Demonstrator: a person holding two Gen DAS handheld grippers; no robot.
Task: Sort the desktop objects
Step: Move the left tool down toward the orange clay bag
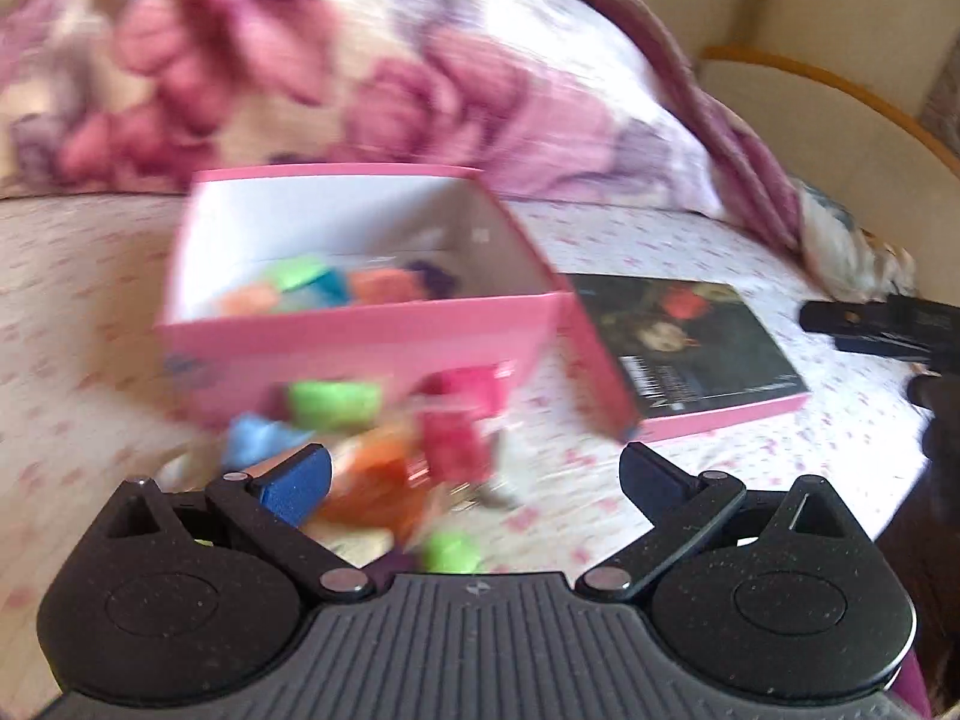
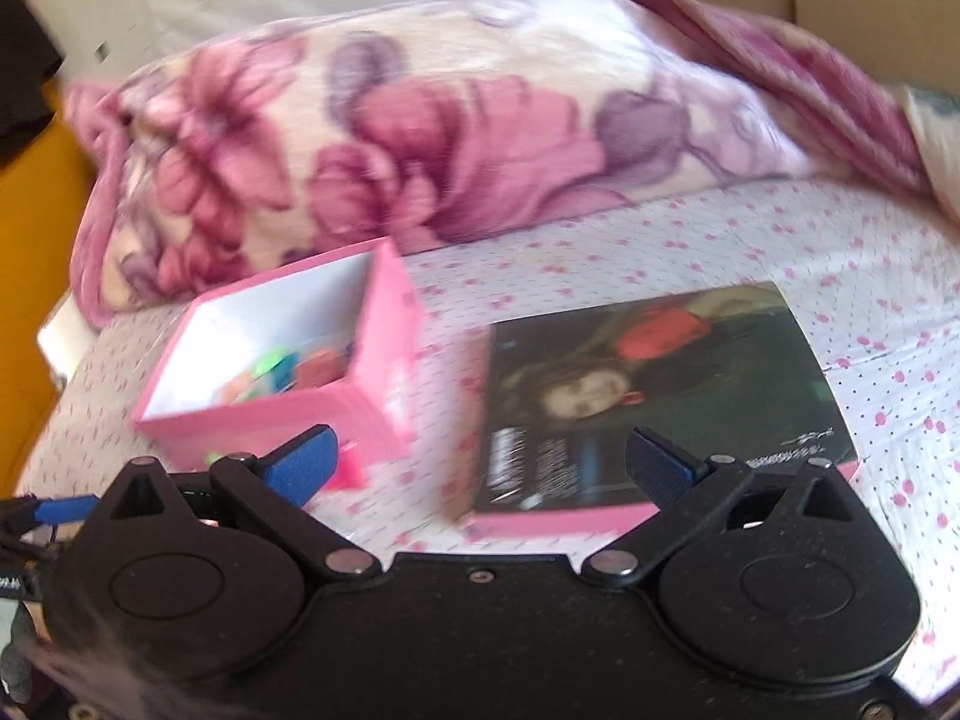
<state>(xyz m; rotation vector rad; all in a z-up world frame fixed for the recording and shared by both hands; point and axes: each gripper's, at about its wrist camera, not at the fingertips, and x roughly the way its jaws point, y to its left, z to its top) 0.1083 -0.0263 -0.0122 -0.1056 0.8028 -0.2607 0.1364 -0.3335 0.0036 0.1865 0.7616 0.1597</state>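
- Progress: partway, by my read. The pink box [image 1: 360,354] on the bed [image 1: 90,300] already holds a layer of coloured pieces [image 1: 336,288]; a loose pile [image 1: 384,456] is left outside, against its near wall
- Loose pile shows green, blue, orange, magenta bits, plus one green piece [image 1: 450,552] nearest the camera. All blurred, can't say what they are or count them
- Left hand-held gripper [image 1: 474,474]: jaws apart, nothing between them, hovering just over the near edge of the pile; left finger sits beside the blue and orange bits, contact unclear
- Right hand-held gripper [image 2: 480,462]: jaws apart too, empty, over the gap between box and lid [image 2: 648,408]
- Lid (dark printed top, pink rim) lies flat, right of the box, near but apart from it in the right wrist view
- Box orientation: upright, open side up. Its long axis runs roughly left-right in the left wrist view, and one corner points toward the lid
- Lid long axis runs near-to-far, angled slightly right
- Still to do, judging by the layout: pile into box, then probably lid on
- A folded floral blanket [image 2: 420,138] lies beyond the box, not in the way
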